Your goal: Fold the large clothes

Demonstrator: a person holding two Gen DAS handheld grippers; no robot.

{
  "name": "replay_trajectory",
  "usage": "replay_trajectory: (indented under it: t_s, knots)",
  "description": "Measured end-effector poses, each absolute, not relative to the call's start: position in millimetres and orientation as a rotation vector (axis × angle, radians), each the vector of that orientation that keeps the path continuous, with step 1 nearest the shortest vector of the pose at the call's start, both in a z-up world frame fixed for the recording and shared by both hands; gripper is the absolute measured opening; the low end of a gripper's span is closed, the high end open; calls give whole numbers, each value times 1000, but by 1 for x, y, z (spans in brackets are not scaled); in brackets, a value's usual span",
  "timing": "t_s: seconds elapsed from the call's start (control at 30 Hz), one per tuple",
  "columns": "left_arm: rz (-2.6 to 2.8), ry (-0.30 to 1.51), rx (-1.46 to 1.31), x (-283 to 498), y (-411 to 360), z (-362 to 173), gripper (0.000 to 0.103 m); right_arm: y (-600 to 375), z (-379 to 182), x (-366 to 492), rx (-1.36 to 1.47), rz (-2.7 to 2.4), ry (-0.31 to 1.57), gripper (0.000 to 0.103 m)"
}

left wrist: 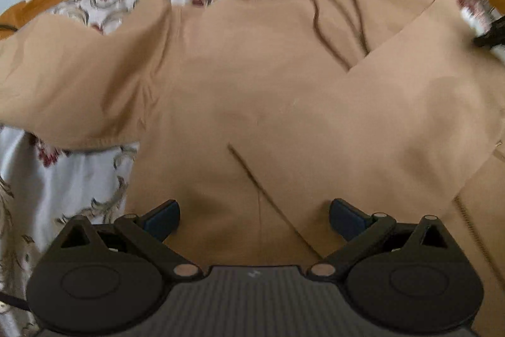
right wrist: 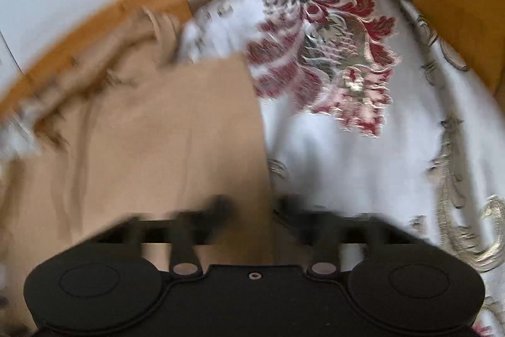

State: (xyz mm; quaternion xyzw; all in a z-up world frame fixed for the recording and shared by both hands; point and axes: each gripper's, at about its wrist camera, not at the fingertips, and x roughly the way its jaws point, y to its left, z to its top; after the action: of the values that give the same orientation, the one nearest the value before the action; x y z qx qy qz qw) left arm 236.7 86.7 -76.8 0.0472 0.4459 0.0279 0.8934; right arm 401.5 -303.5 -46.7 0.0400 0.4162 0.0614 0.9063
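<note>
With the tan hoodie (left wrist: 252, 90) spread on the bed (right wrist: 347, 163), left claw (left wrist: 254, 218) gaping empty above its hem, right claw (right wrist: 252, 207) narrowly parted astride its folded edge should pinch squarely.

The left tool (left wrist: 254, 218) pointed steeply downward, its two black linkage arms splayed out to either side and its blue-padded fingers (left wrist: 162, 218) standing wide apart. Nothing lay between the pads; they hung clear above the surface below without touching it. The right tool (right wrist: 252, 207) was likewise tilted steeply down, and its view was smeared by motion blur. Its black fingers (right wrist: 217, 206) stood a modest gap apart, far narrower than the left pair. Whether their tips pressed on anything could not be told through the blur. In the left wrist view, a dark part of the right tool showed at the far right edge.
</note>
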Motion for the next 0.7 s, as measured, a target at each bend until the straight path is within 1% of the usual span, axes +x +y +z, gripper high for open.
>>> replay_trajectory:
  t_s: [0.03,0.1,0.13,0.17,0.2,0.23,0.27,0.33,0.43,0.5,0.6,0.63,0.67,0.7]
  knots:
    - [59,916,83,236,87,-80,103,-300,-44,400,38,130,837,12]
    - [54,903,70,234,88,-82,103,-297,-39,395,-71,98,794,10]
    - [51,902,74,233,88,-82,103,-296,-36,389,-99,86,775,15]
    - [48,903,75,233,88,-81,103,-297,-31,380,-99,82,764,25]
    - [44,906,73,232,89,-80,103,-297,-26,368,-89,93,755,29]
    - [40,911,71,230,91,-79,103,-296,-23,352,-82,124,743,38]
    - [39,914,69,227,94,-77,103,-292,-22,335,-92,152,725,45]
    - [53,911,69,220,100,-71,103,-279,-32,315,-157,164,714,47]
    - [113,892,76,209,113,-54,103,-260,-69,308,-301,68,757,47]
    - [164,853,81,198,125,-37,103,-261,-76,304,-284,13,724,49]
    - [305,772,102,179,150,-10,103,-254,-61,289,-192,-62,677,54]
    - [373,756,119,174,158,-4,103,-250,-55,279,-147,-47,654,68]
    - [465,745,149,171,166,1,103,-244,-50,266,-113,-26,634,86]
    - [564,747,185,170,175,4,103,-237,-46,250,-80,-11,601,92]
